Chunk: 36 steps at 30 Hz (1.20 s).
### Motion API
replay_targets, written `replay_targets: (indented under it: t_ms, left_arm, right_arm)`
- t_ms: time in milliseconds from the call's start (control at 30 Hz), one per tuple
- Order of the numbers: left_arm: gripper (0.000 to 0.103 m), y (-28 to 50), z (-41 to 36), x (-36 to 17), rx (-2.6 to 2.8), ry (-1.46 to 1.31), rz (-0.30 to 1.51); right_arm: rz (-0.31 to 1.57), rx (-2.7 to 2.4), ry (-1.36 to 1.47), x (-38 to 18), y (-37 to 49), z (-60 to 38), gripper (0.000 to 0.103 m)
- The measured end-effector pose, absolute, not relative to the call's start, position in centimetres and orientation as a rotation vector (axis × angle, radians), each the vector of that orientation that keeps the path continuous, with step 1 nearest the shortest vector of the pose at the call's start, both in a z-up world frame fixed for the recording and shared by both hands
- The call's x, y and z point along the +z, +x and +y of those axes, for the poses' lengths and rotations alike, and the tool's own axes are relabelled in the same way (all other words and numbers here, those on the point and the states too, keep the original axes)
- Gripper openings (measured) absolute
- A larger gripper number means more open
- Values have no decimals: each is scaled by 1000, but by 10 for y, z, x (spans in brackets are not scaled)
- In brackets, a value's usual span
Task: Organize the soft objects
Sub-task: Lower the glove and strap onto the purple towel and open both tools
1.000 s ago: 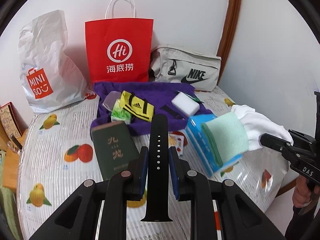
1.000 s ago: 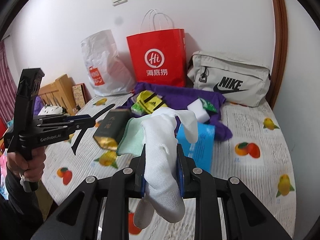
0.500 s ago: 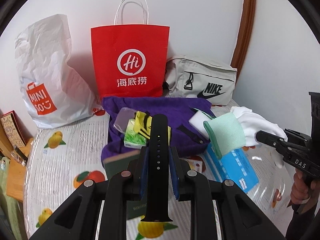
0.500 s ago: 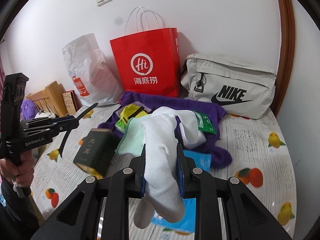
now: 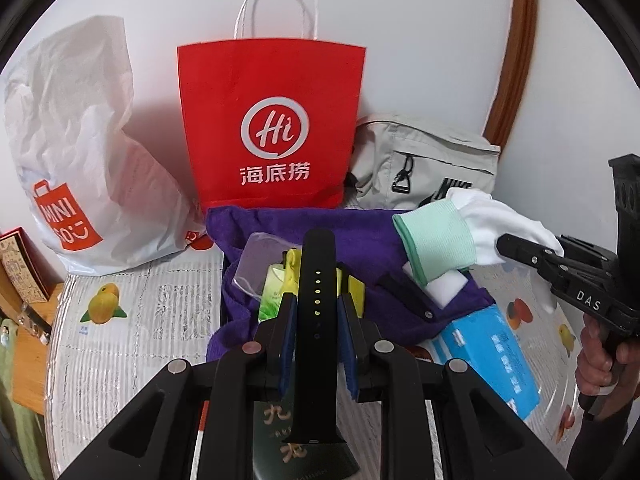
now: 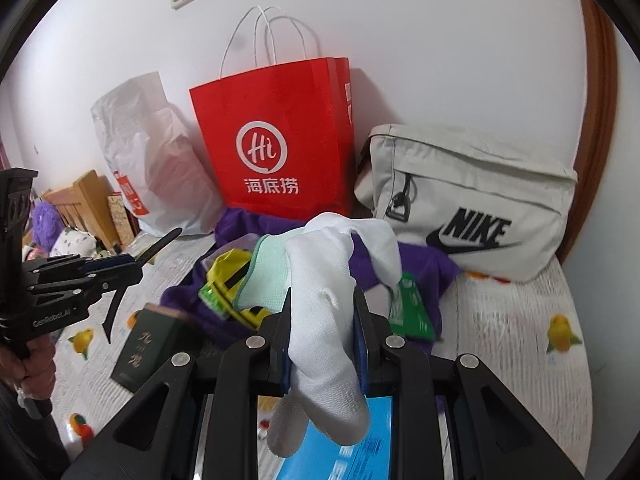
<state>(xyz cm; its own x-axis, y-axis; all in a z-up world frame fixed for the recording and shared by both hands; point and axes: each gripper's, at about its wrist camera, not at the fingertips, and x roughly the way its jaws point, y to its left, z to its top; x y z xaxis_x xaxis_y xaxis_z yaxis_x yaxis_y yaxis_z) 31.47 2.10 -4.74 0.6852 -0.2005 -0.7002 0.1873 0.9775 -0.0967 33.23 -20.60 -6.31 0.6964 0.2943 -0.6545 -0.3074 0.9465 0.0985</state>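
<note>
My left gripper (image 5: 316, 312) is shut on a black watch strap (image 5: 316, 272) that sticks up and hangs down between its pads. My right gripper (image 6: 322, 320) is shut on a white glove (image 6: 320, 320) with a mint green cuff (image 6: 266, 272); the same glove (image 5: 488, 220) and right gripper (image 5: 516, 246) show at the right of the left wrist view. Both hang over a purple towel (image 5: 360, 232) bearing a yellow adidas item (image 6: 228, 270), a clear case (image 5: 256, 264), a white sponge (image 5: 444, 286) and a green packet (image 6: 412, 312). The left gripper (image 6: 160, 242) appears at the left of the right wrist view.
Against the wall stand a red paper bag (image 5: 272, 128), a white Miniso plastic bag (image 5: 76, 152) and a grey Nike bag (image 6: 472, 204). A dark green box (image 6: 148, 344) and a blue tissue pack (image 5: 492, 360) lie on the fruit-print tablecloth (image 5: 120, 320). Wooden furniture (image 6: 80, 200) stands left.
Both grippers have moved forward toward the bags at the wall, each keeping its hold. The bags look larger; the green box and blue pack have slid down toward the lower edge.
</note>
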Motion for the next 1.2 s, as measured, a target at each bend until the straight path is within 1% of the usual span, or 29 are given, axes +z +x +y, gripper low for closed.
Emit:
replay_targets:
  t_ms: [200,500,567,900,1067,1200]
  left_arm:
    - [20,346,27,-54,-202,-28,826]
    - [20,380,26,-64,-217,-37,844]
    - [20,389,26,-69,-211,-41,853]
    - [20,435,38,-103,-155,-93,959]
    - [20,441,40,-117,-157,-88,990]
    - [20,444,44,-125,-151,-95,1010]
  right_arm:
    - [745,326,-44,-71,370,-199,24]
    - [852,341,-61,-105,420,-189,24]
    - [896,339,-89,-115,426,-186,24]
    - [967,350,-135,-140,439,-186,24]
    - [991,356,-168,-151,442,-185,25]
    - [1015,359,-140,-157,446,-188,25]
